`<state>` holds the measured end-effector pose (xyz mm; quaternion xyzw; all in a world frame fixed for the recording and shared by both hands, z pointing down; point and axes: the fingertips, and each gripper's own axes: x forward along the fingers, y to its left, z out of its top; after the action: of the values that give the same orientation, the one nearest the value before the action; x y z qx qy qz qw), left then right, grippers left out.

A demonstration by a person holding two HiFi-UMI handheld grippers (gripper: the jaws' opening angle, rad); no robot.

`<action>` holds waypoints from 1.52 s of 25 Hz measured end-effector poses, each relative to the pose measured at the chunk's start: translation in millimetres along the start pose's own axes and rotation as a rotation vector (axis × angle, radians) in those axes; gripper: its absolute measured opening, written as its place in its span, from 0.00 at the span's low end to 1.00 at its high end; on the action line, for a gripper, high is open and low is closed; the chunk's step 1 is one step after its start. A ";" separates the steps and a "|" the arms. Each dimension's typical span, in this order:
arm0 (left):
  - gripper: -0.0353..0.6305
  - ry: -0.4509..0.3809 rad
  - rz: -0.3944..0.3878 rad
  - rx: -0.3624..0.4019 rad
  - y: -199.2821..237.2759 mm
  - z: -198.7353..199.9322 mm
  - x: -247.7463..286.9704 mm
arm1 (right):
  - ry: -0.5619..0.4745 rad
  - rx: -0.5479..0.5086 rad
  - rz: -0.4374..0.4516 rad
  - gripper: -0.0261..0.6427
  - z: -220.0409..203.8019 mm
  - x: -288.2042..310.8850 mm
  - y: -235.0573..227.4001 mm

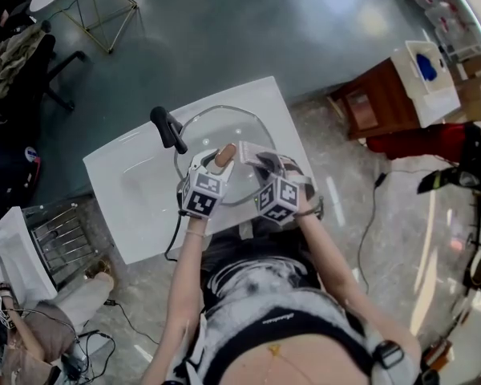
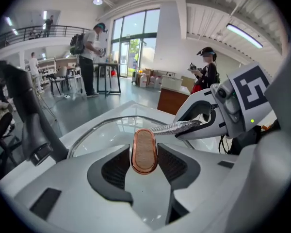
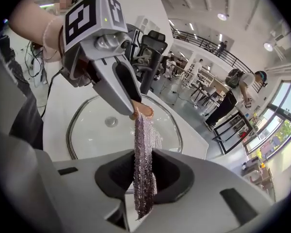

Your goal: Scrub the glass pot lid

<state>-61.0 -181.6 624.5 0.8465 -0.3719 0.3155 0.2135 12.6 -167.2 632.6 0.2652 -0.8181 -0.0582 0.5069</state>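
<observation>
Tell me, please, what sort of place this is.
Probably an open-plan office or workshop hall, not a kitchen: a railed mezzanine, tall windows and office chairs surround the white table.

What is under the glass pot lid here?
The glass pot lid lies in a white sink, whose white basin shows through the glass. The left gripper on the knob and the right gripper's scrub cloth hide the middle in head view.

Clear glossy glass lid (image 1: 224, 131), copper-rimmed knob (image 2: 144, 151), glittery silver mesh cloth (image 3: 144, 174), smooth white tabletop (image 1: 136, 191).
</observation>
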 end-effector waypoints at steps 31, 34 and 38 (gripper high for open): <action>0.40 -0.225 -0.091 -0.861 82.4 -114.8 -51.7 | 0.039 0.004 0.033 0.16 -4.9 2.8 14.0; 0.32 -0.283 -0.144 -0.929 81.8 -110.2 -49.8 | 0.045 -0.002 0.038 0.16 -3.8 2.7 15.0; 0.29 -0.318 -0.166 -0.963 80.8 -109.4 -51.2 | 0.058 -0.008 0.063 0.16 -3.7 0.0 24.1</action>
<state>-190.6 -142.2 676.9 0.7165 -0.4344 -0.0422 0.5442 6.8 -146.0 643.2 0.2388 -0.8108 -0.0379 0.5330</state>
